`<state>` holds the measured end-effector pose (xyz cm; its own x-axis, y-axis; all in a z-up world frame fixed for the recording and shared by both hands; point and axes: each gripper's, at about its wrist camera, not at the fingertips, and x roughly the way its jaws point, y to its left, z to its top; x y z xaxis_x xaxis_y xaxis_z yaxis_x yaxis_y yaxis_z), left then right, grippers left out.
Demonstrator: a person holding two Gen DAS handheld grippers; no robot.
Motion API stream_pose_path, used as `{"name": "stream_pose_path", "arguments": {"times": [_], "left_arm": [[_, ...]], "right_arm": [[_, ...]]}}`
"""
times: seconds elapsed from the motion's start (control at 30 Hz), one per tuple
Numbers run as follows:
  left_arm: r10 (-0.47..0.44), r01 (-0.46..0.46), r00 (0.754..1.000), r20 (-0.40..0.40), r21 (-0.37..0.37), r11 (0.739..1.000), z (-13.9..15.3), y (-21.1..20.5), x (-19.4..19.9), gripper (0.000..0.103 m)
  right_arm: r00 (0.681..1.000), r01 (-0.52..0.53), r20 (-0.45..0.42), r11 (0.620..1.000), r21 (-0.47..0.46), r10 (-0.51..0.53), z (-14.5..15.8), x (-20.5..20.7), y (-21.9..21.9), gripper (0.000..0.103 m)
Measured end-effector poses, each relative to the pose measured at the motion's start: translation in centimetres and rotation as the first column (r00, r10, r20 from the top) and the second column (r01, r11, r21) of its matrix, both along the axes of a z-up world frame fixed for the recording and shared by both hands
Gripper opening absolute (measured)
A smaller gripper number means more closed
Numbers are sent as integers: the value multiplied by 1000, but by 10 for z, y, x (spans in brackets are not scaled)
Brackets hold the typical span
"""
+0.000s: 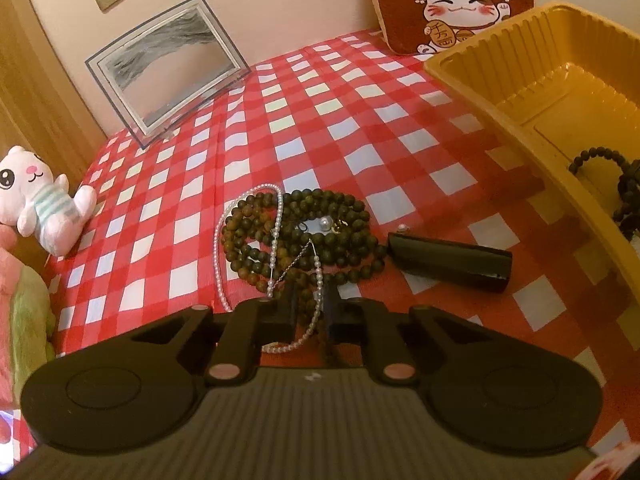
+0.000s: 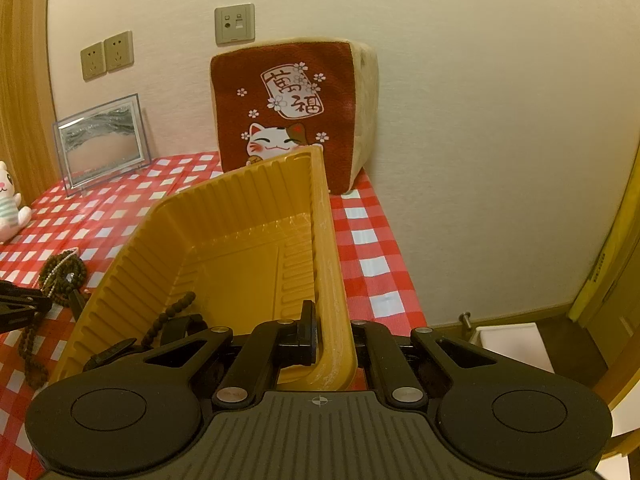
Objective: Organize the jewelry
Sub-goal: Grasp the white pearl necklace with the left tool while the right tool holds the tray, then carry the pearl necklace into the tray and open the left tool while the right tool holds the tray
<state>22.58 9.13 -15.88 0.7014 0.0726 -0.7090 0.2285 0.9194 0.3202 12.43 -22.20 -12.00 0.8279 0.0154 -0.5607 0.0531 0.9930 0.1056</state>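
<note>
We have the left hand-held gripper [image 1: 310, 312] down over the jewelry pile on the red-checked tabletop [image 1: 320, 120], its jaws drawn nearly together with the pearl necklace [image 1: 276, 232] running between them; we judge the pads are pinching that strand, though the contact itself is partly hidden. The pile lies just beside the yellow tray [image 1: 520, 92], on the tray's open side, and here sits the main risk: the pearl necklace is draped across the coil of dark wooden prayer beads [image 1: 304, 236], with a thin silver chain [image 1: 296, 260] crossing both. If we lift now, the strands can snag and drag the whole coil, or the chain can slip off and fall short of the tray. A loose pearl earring [image 1: 325, 223] resting inside the coil could get flicked away by the same pull, and the black hair clip [image 1: 448, 256] between the pile and the tray lies right in the transfer path. A thin strand may also slide out of so narrow a pinch. Our right hand-held gripper [image 2: 332, 336] is clamped shut on the tray's near wall, tilting the tray; if that grip shifts, the black bead bracelet [image 2: 172, 316] already inside could slide toward the low corner or spill out.
</note>
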Motion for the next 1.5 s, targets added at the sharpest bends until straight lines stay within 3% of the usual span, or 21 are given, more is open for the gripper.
{"name": "stream_pose_path", "arguments": {"times": [0.17,0.33,0.53,0.8,0.93,1.1,1.37,1.5], "left_arm": [[-4,4,1000,2,-11,1000,0,2,0,2],[11,-8,999,39,-70,997,19,14,-10,2],[75,-55,993,95,-190,980,64,44,-29,2],[143,-76,962,231,-273,959,132,76,-43,2],[139,-45,943,301,-298,953,166,82,-46,2],[104,5,938,331,-313,950,196,74,-49,2],[34,98,947,320,-387,917,213,48,-69,2],[-27,168,949,314,-432,886,215,26,-73,2]], "right_arm": [[1000,-2,1,1000,-2,2,-1,0,1,5],[1000,-6,2,1000,-3,6,-1,-1,2,5],[1000,-9,5,1000,-2,9,0,-2,2,5],[1000,-12,8,1000,-1,12,0,-3,3,5],[1000,-16,10,1000,-2,16,1,-3,3,5],[1000,-19,9,1000,0,19,2,-3,3,5],[1000,-21,13,1000,6,21,3,-3,4,5],[1000,-21,14,1000,8,21,4,-3,4,5]]}}
